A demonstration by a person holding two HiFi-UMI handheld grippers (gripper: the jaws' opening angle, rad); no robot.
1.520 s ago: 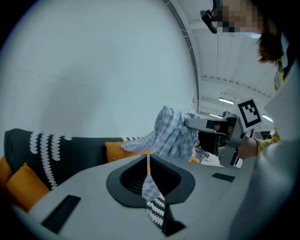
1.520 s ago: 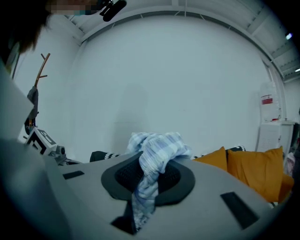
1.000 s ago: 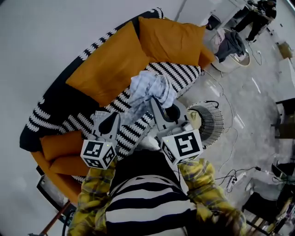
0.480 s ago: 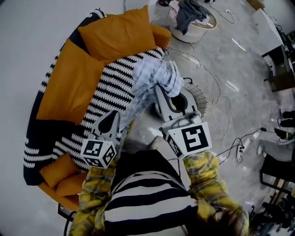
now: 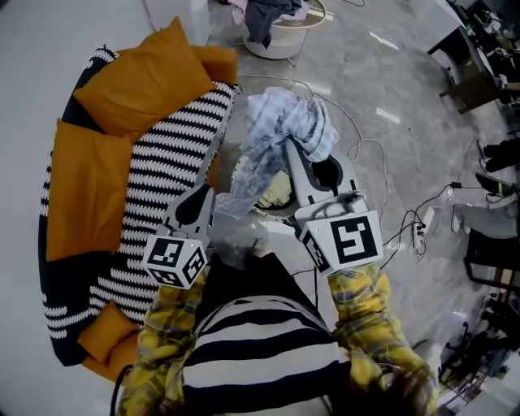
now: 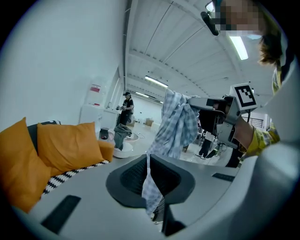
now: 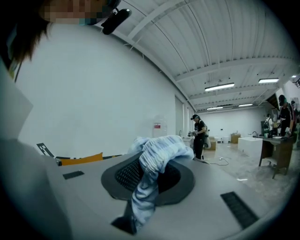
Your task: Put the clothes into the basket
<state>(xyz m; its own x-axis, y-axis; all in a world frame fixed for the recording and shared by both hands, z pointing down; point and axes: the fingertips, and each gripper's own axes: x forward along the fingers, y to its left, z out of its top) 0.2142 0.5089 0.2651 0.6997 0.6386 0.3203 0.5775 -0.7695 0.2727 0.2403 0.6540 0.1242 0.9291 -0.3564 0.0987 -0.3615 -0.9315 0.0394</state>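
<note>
A light blue checked garment [image 5: 280, 122] hangs in the air, stretched between my two grippers over the floor beside the sofa. My right gripper [image 5: 305, 158] is shut on its bunched upper part [image 7: 159, 152], which spills over the jaws. My left gripper [image 5: 197, 203], lower and to the left, is shut on a thin strip of its trailing end [image 6: 149, 185]. From the left gripper view the cloth [image 6: 178, 124] drapes down from the right gripper [image 6: 206, 105]. The white basket [image 5: 280, 41] stands on the floor at the far top, holding dark clothes [image 5: 264, 12].
A sofa with a black-and-white striped cover [image 5: 154, 187] and orange cushions [image 5: 142, 77] fills the left. A round ribbed object [image 5: 276, 191] sits on the floor under the garment. Cables [image 5: 370, 150] and a power strip [image 5: 420, 236] lie to the right. People stand far off [image 7: 199, 133].
The view has swung right: the sofa has slid to the left and the basket toward the top middle. Both grippers have carried the garment from above the sofa to above the floor.
</note>
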